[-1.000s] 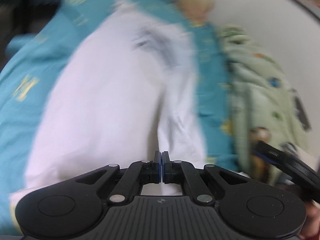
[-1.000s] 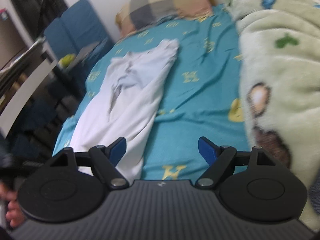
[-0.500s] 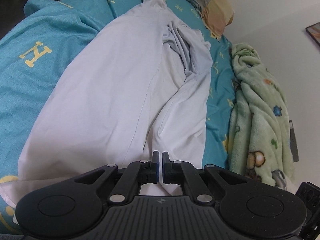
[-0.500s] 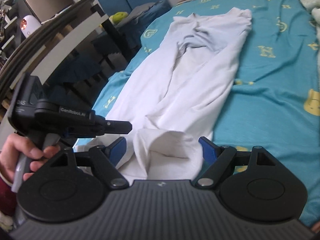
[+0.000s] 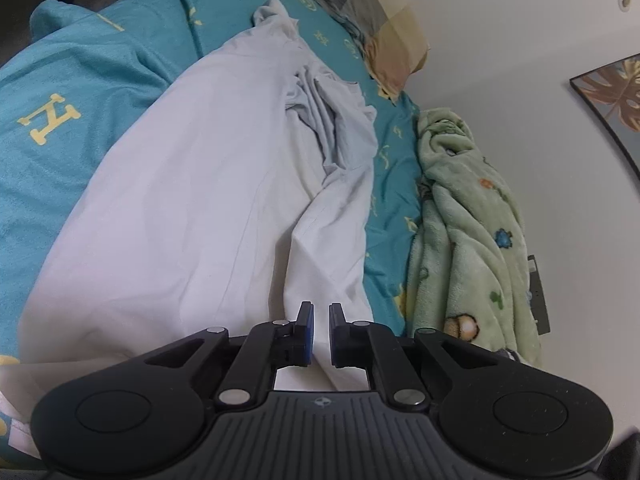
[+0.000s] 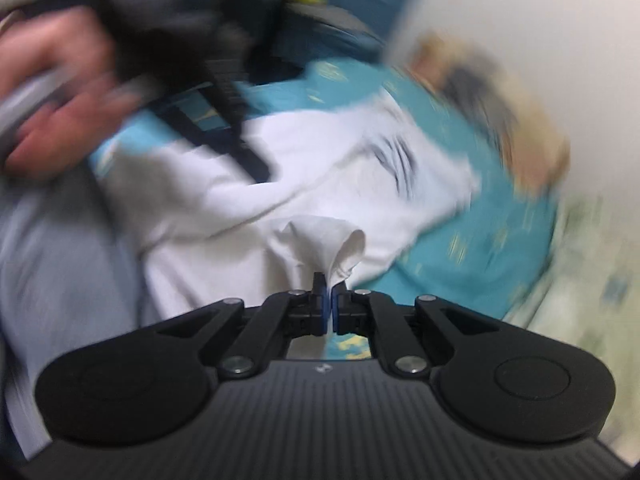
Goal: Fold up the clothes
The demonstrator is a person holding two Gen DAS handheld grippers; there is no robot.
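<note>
A white garment [image 5: 208,200] lies spread lengthwise on the teal bed sheet [image 5: 56,92], bunched in folds near its far end. My left gripper [image 5: 319,320] hovers over the garment's near hem with its jaws slightly apart, holding nothing. In the blurred right wrist view, my right gripper [image 6: 330,300] is shut on a pinched fold of the white garment [image 6: 336,240]. The left gripper [image 6: 224,92] and the hand holding it show at the upper left of that view.
A checked pillow [image 5: 372,12] lies at the head of the bed. A green fleece blanket [image 5: 472,232] is heaped along the wall side. A framed picture [image 5: 616,92] hangs on the white wall. Dark furniture stands beside the bed's left edge.
My left gripper's jaws have parted slightly and let go of the hem. My right gripper has closed on a fold of the garment and is moving fast.
</note>
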